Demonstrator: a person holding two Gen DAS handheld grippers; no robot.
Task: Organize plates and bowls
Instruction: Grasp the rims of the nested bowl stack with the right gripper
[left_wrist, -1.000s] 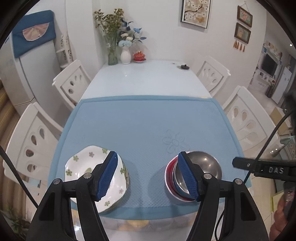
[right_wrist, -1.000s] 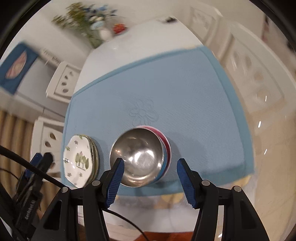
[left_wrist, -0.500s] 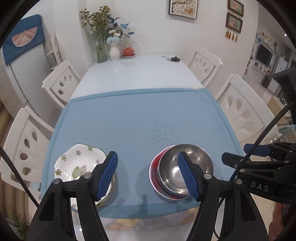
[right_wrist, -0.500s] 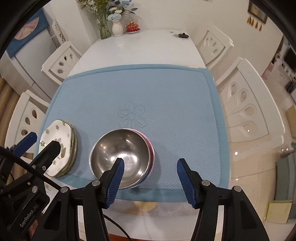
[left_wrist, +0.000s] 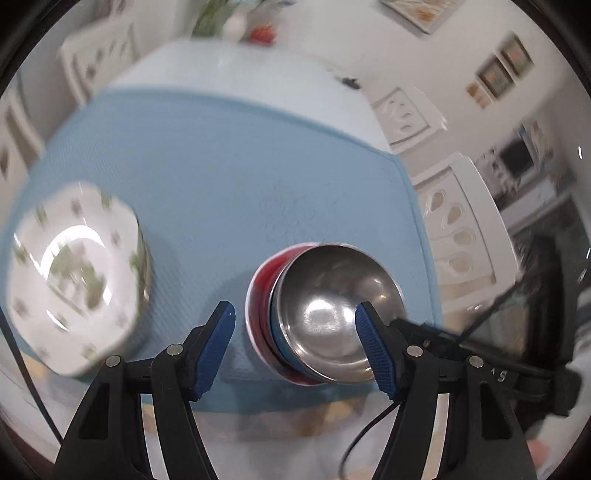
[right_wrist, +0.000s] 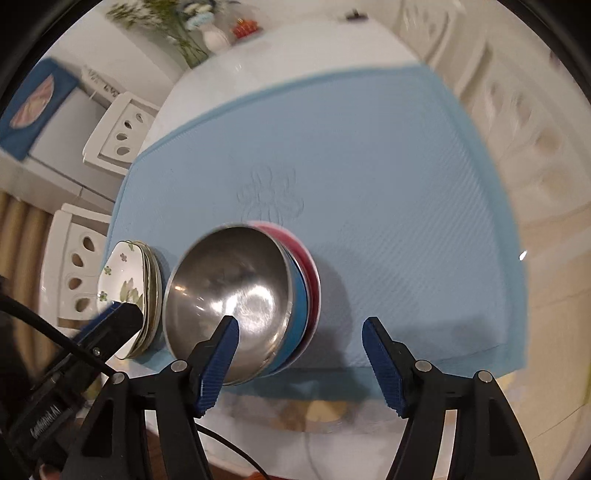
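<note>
Blue textured mat (right_wrist: 369, 177) covers the near end of the tabletop (left_wrist: 236, 70). At its left edge sits a stack of white floral plates (left_wrist: 70, 273). The left claw (left_wrist: 295, 347) is released, its jaws straddling the near left rim of the round steel bowl (left_wrist: 332, 306), nested in blue and red bowls. The right claw (right_wrist: 301, 360) is opening, straddling the stack's right rim.

One steel bowl (right_wrist: 236, 291) is counted, nested on a blue bowl (right_wrist: 297, 314) and a red bowl (right_wrist: 310, 266), three in all, near the mat's (right_wrist: 369, 166) front edge. One floral plate (right_wrist: 120, 284) tops a stack at the front left corner (layers beneath cannot be counted). Two vases (right_wrist: 212, 37) are seen at the table's far edge.
</note>
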